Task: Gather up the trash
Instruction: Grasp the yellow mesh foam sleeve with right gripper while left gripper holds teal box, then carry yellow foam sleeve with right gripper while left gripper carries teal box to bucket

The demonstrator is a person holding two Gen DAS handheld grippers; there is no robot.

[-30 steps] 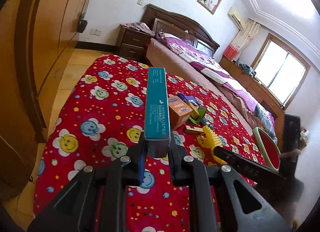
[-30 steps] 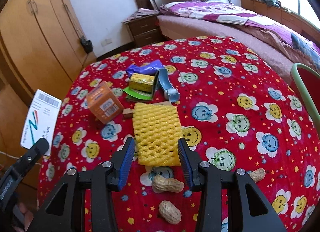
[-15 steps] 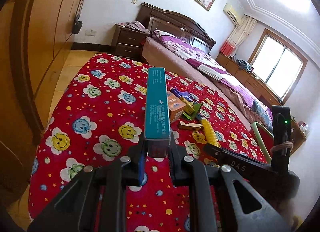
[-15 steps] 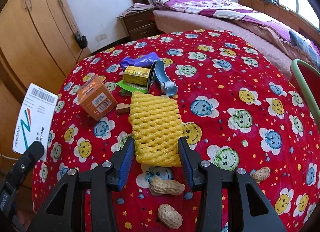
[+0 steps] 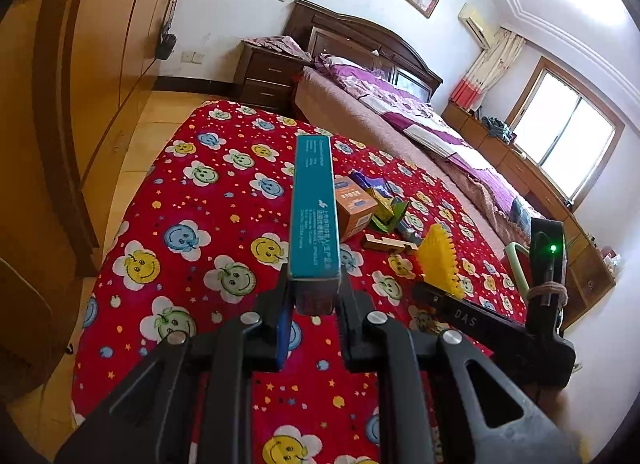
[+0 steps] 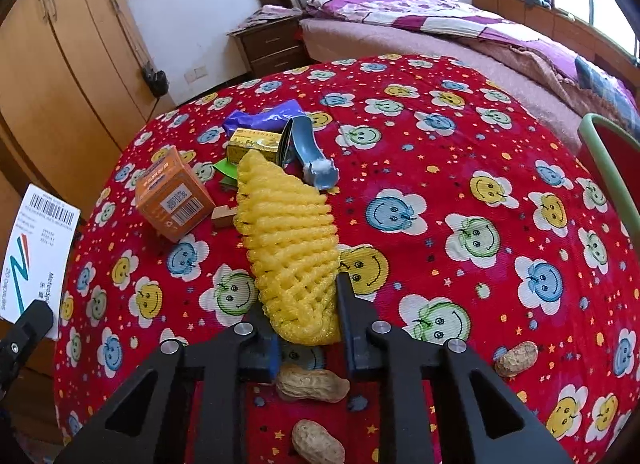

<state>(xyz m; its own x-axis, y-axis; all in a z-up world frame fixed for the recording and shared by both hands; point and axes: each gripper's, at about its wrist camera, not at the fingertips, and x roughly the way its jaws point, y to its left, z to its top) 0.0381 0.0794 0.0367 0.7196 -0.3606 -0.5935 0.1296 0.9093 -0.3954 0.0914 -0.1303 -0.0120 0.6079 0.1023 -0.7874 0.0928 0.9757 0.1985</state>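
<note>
So the right gripper (image 6: 306, 312) has just been closing and its jaws are now squeezed onto the near end of the yellow foam fruit net (image 6: 286, 240), which bunches up between the pads. The net stretches away from the gripper toward the middle of the table (image 6: 500, 135), which is covered in a red smiley-flower cloth; whether its far end still touches the cloth I can't tell.

The left gripper (image 5: 314, 300) is clamped tight on a teal medicine box (image 5: 315, 207), holding it on edge above the cloth, long side pointing away from the camera. From the right wrist view the same box shows its white barcode face out past the table's left edge.

The rest of the trash sits in a little cluster around the middle of the table, just beyond the net's far tip: an orange carton (image 6: 172, 199) tipped on a corner, a small wooden block (image 6: 222, 216) touching the net's left side, a yellow box (image 6: 254, 143) on a green wrapper (image 6: 224, 167), a purple bag (image 6: 262, 117) behind those, and a squeezed blue tube (image 6: 308, 151) just right of the yellow box.

Three peanuts (image 6: 312, 384) in shells lie near the table's close edge, one right under the right gripper's jaws.
</note>
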